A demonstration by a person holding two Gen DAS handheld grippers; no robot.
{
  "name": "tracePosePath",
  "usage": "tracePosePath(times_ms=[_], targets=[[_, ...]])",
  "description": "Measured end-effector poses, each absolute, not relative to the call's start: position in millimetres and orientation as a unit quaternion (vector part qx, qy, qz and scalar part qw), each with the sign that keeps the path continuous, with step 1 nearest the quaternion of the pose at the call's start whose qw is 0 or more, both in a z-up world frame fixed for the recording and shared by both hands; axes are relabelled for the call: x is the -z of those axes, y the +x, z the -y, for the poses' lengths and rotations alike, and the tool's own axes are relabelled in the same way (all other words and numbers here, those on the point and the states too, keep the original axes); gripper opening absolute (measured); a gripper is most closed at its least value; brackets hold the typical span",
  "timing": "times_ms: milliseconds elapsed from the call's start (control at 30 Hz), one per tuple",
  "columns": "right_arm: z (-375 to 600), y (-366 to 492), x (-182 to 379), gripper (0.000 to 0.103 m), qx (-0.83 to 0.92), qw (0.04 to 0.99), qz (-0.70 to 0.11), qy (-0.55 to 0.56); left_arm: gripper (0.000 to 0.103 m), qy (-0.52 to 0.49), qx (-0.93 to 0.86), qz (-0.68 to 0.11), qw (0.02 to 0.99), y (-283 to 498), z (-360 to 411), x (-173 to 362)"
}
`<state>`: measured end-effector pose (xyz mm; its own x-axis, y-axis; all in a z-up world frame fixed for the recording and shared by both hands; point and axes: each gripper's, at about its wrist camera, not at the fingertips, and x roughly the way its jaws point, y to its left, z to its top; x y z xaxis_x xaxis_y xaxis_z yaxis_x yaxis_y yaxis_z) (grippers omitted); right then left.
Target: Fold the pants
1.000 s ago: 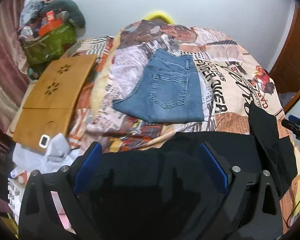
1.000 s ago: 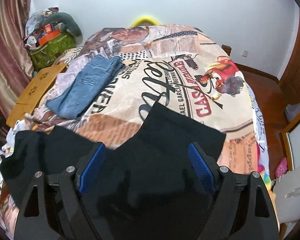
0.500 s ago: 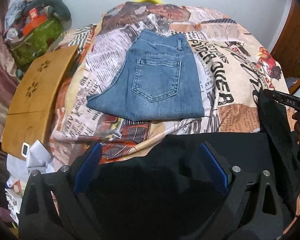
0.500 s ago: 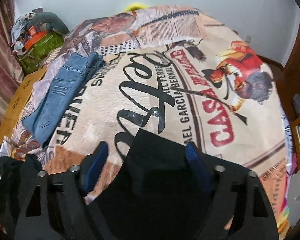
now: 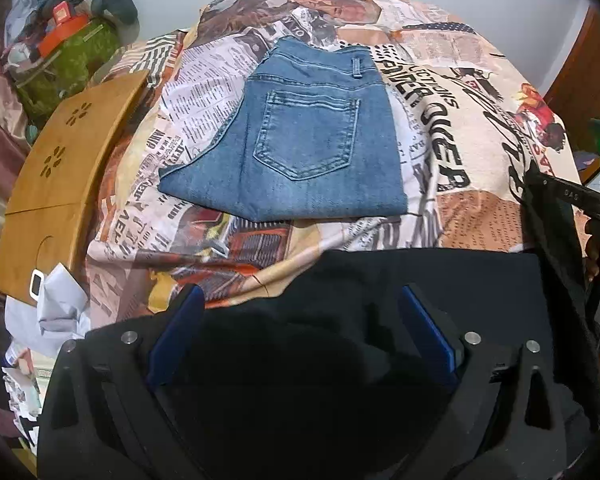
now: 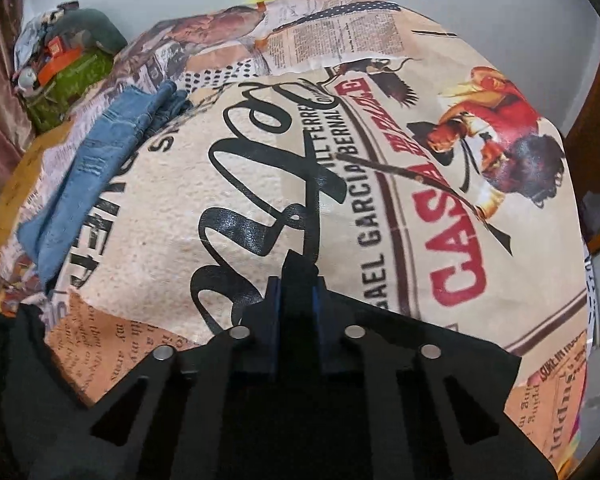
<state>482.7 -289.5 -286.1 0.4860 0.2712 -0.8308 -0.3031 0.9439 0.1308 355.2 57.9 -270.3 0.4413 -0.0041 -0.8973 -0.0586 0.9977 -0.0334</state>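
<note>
Two pairs of pants on the bed [image 6: 260, 184]: one black pants [image 5: 440, 280], spread flat and dark along the near edge; one folded blue jeans [image 5: 312, 148], back pocket up, toward the bed's left side. Right gripper [image 6: 295, 292] had just been closing, its jaws pinching a raised peak of black cloth. Left gripper [image 5: 300, 320] fingers spread wide over the black fabric.

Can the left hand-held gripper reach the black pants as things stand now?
Probably yes. The left hand-held gripper is open right over the black pants, dark cloth lies between its blue pads, and nothing is in the way. The folded jeans lie farther back.
</note>
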Motion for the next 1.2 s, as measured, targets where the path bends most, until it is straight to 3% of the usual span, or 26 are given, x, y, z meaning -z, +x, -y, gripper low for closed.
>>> tracePosePath(times_ms=[700,867,1200], targets=[[433.9,340.4,124.1,0.010,-0.137,0.934,-0.323,0.062,0.098,0.022,0.072,-0.561,0.824,303.8,28.1,264.7],[453.7,310.6,142.4,0.010,-0.124,0.930,-0.339,0.062,0.098,0.028,0.082,-0.570,0.817,291.9,45.0,269.4],[486.1,278.3,253.4,0.010,-0.080,0.881,-0.460,0.078,0.098,0.033,0.099,-0.575,0.812,276.0,70.5,269.4]])
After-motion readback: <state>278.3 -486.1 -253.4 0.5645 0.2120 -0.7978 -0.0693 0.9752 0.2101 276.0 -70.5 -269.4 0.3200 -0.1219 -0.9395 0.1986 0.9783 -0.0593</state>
